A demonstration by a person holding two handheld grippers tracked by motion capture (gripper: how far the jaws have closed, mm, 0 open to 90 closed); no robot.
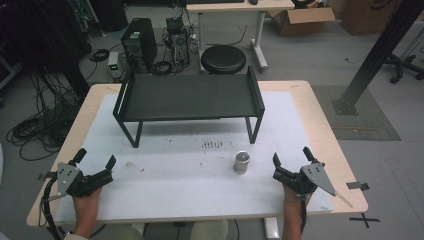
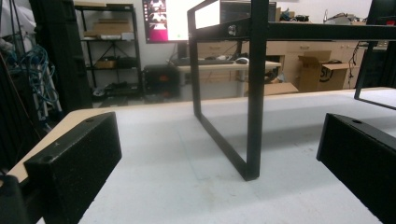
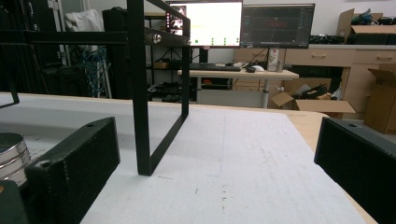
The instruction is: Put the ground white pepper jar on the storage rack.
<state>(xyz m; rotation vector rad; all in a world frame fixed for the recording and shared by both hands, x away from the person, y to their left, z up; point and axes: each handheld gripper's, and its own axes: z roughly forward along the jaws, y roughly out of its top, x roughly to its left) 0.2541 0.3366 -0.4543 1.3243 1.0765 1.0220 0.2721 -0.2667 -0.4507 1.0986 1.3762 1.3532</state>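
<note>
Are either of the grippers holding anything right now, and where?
Nothing is held: left gripper and right gripper both stand open, and the metal can sits untouched.

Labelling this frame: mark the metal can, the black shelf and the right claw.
metal can (image 1: pixel 241 162), high view, its side.
black shelf (image 1: pixel 187 96), high view, its top deck.
right claw (image 1: pixel 290 158), high view, between its open tips.

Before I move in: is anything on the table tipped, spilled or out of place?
Nothing stands out. The metal can stands upright on the white mat, the black shelf sits level on its legs, and both claws, left and right, are open and empty.
</note>
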